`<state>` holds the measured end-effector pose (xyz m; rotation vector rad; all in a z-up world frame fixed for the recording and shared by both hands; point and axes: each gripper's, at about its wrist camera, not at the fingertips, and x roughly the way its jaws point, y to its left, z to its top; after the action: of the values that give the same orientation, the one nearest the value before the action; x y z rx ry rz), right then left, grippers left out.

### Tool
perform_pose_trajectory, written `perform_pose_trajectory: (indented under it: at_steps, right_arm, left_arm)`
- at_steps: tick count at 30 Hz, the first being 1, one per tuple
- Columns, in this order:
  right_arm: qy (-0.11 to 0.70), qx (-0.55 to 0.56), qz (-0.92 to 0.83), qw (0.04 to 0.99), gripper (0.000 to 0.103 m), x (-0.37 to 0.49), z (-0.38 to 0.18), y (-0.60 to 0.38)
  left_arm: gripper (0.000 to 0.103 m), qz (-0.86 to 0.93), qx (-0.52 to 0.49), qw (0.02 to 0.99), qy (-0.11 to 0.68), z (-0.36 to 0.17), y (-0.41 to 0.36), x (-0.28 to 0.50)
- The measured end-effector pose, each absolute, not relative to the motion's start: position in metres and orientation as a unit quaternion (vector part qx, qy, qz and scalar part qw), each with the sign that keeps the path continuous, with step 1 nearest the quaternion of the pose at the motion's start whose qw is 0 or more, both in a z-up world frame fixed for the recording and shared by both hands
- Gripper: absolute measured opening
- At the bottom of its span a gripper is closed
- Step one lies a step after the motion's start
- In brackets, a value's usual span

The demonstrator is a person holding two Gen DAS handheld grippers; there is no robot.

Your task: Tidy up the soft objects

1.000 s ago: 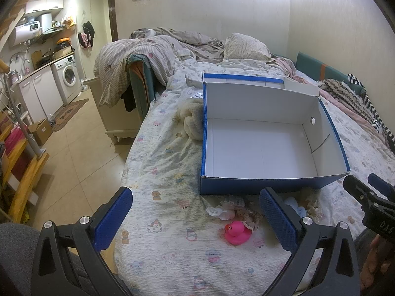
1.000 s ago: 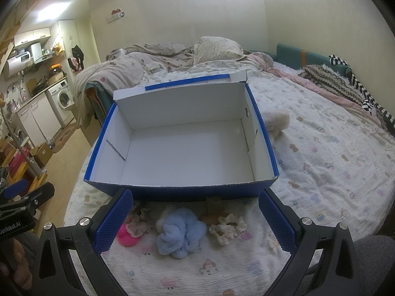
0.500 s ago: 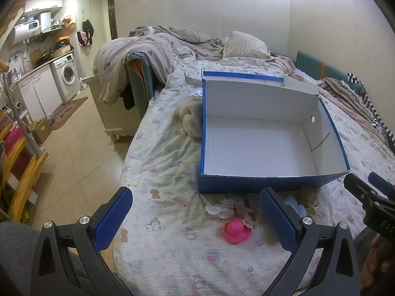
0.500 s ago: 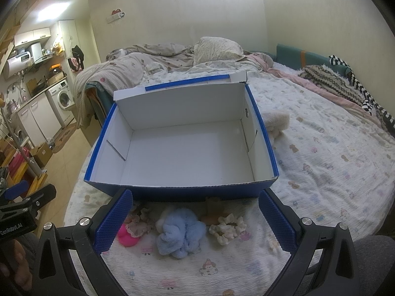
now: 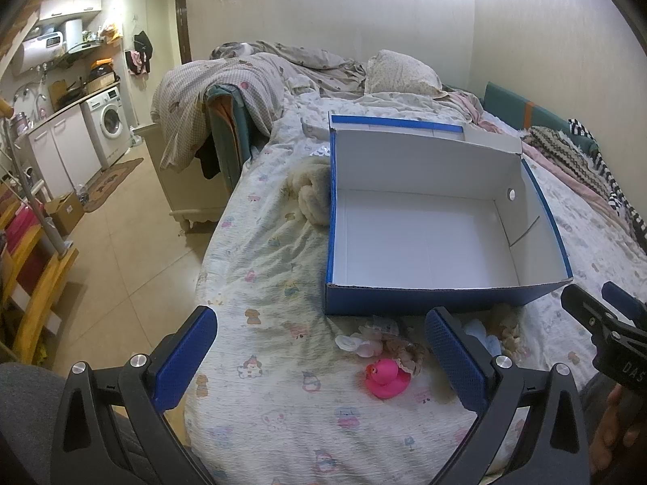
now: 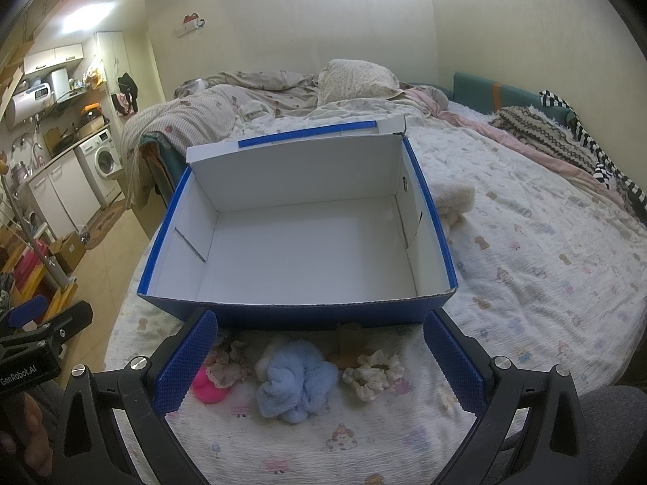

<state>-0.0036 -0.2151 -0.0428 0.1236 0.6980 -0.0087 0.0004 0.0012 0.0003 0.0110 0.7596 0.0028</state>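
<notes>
While between right tongs [image 6: 319,357], blue scrunchie [image 6: 297,380]

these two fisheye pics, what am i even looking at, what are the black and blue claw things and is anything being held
Those claws are handheld two-finger grippers, one in each of a person's hands, with a camera on each looking along the fingers. One picture is from the left gripper, the other from the right gripper. Both are open and hold nothing. They face a bed with an empty blue box. Just in front of the box lie small soft items: a pink duck, a blue fluffy cloth and a cream scrunchie. A cream plush sits beside the box.
</notes>
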Motion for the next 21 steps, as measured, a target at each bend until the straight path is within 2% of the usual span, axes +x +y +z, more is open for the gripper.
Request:
perform_pose_trajectory:
  at_steps: [21]
  right_arm:
    - [0.342,0.061,-0.005,0.938,0.103,-0.0046,-0.0451,-0.2148]
  left_arm:
    - [0.103,0.001,0.004,0.928,0.372,0.0005,0.0013,0.0008]
